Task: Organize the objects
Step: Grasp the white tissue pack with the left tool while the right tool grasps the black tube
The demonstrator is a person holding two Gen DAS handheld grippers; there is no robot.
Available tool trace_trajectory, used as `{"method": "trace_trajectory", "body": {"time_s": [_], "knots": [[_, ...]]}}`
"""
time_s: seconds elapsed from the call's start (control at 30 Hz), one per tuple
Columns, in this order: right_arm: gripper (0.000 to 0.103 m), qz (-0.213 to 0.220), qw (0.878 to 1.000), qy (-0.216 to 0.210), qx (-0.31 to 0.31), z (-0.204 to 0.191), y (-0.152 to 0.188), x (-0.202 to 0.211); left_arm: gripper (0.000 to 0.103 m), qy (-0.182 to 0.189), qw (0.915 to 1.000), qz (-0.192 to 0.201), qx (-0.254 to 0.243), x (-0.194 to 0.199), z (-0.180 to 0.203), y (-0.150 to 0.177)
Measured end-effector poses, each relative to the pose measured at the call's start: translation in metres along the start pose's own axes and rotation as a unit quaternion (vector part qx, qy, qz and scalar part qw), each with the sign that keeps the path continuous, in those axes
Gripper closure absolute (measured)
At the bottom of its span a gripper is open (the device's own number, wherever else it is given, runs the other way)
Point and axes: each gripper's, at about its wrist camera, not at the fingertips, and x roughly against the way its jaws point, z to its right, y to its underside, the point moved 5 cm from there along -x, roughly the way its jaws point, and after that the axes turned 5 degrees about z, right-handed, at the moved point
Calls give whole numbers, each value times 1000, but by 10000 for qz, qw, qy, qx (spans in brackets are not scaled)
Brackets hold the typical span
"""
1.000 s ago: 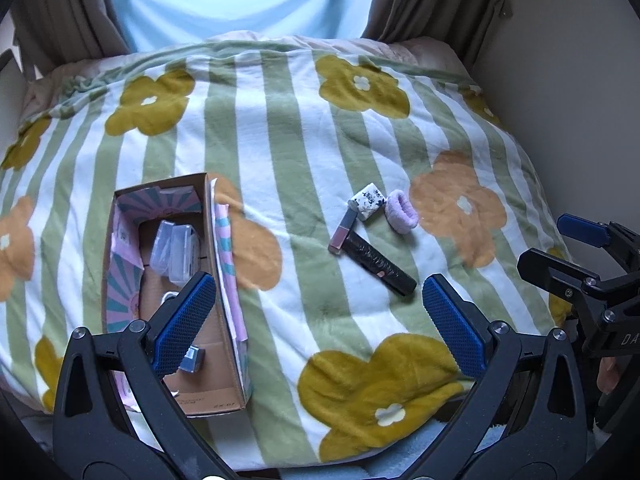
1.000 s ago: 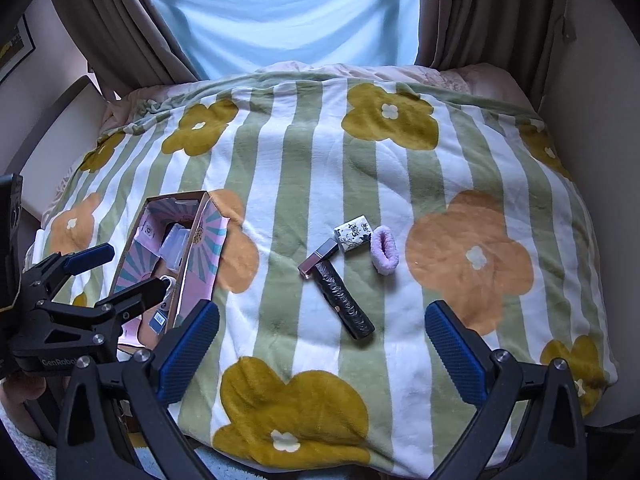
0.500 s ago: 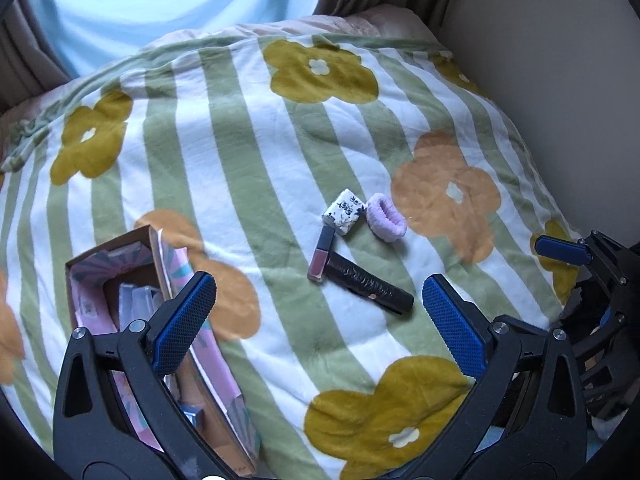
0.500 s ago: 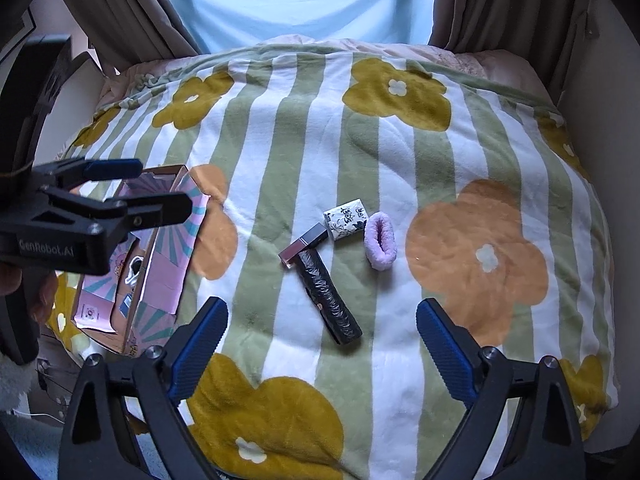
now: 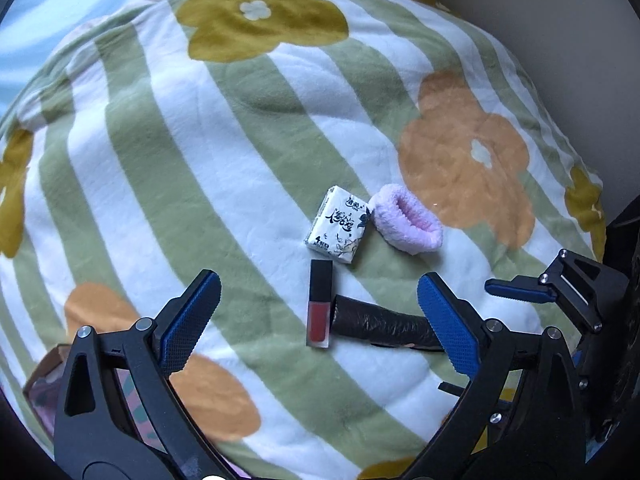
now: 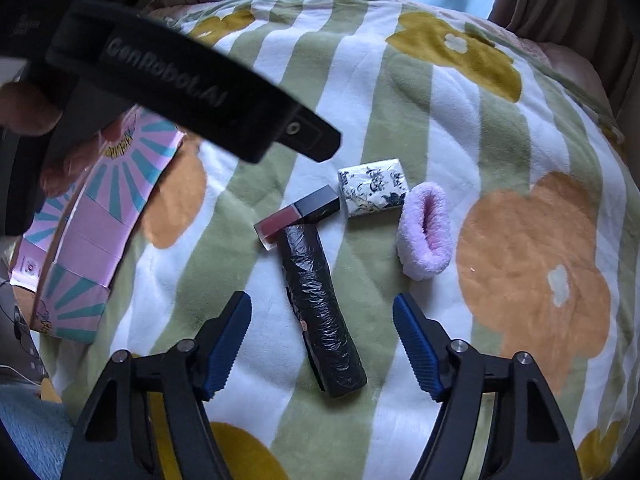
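Observation:
Several small items lie together on the flowered blanket (image 5: 224, 184): a red lip gloss tube (image 5: 319, 308) (image 6: 298, 216), a black wrapped roll (image 5: 380, 322) (image 6: 320, 304), a white tissue pack (image 5: 338, 226) (image 6: 372, 186) and a pink fuzzy band (image 5: 406, 220) (image 6: 426, 236). My left gripper (image 5: 318, 312) points down over the lip gloss. Its jaws are closing but stand wide, clear of the tube. My right gripper (image 6: 322, 320) straddles the black roll; its jaws are closing and the pads do not touch the roll.
A cardboard box (image 6: 92, 216) with a pink and teal flap stands at the left of the blanket; its corner (image 5: 44, 392) shows behind my left finger. The left gripper's black body (image 6: 192, 92) and a hand (image 6: 28, 108) fill the upper left. A wall runs along the right.
Both grippers came down close over the items. The left one swung right, away from the box. The right jaws narrowed around the black roll.

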Motion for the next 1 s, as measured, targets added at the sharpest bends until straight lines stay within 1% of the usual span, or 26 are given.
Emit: {"method": "trace_trajectory", "body": {"time_s": [0.03, 0.23, 0.3, 0.37, 0.5, 0.57, 0.63, 0.77, 0.87, 0.9, 0.93, 1.0], "knots": [[39, -56, 10000, -37, 33, 0, 2, -8, 8, 20, 10000, -85, -46, -11, 1, -1], [42, -313, 9992, -247, 54, 1, 12, -45, 10, 53, 9980, -511, -380, -69, 7, -6], [45, -371, 9990, -239, 106, 2, 15, -53, 10, 50, 9973, -583, -449, -82, 8, -8], [46, -422, 9988, -210, 142, 4, 17, -59, 10, 66, 9966, -654, -496, -94, 9, -10], [47, -447, 9986, -281, 102, 7, 19, -65, 10, 88, 9956, -711, -605, -112, 13, -15], [49, -464, 9983, -328, 159, 7, 20, -68, 12, 98, 9950, -746, -655, -118, 15, -16], [53, -495, 9979, -384, 189, 7, 21, -70, 21, 94, 9943, -785, -716, -125, 17, -16], [56, -506, 9975, -458, 190, 7, 23, -72, 28, -4, 9927, -826, -876, -134, 20, -13], [64, -498, 9973, -495, 211, 7, 24, -72, 38, -3, 9922, -794, -964, -136, 21, -10], [70, -493, 9972, -525, 219, 6, 25, -71, 47, 14, 9920, -779, -992, -136, 21, -10], [70, -494, 9971, -533, 226, 6, 25, -70, 55, 6, 9918, -773, -1016, -136, 21, -9], [70, -487, 9972, -532, 212, 6, 27, -69, 56, -35, 9916, -775, -1030, -136, 21, -9]]}}
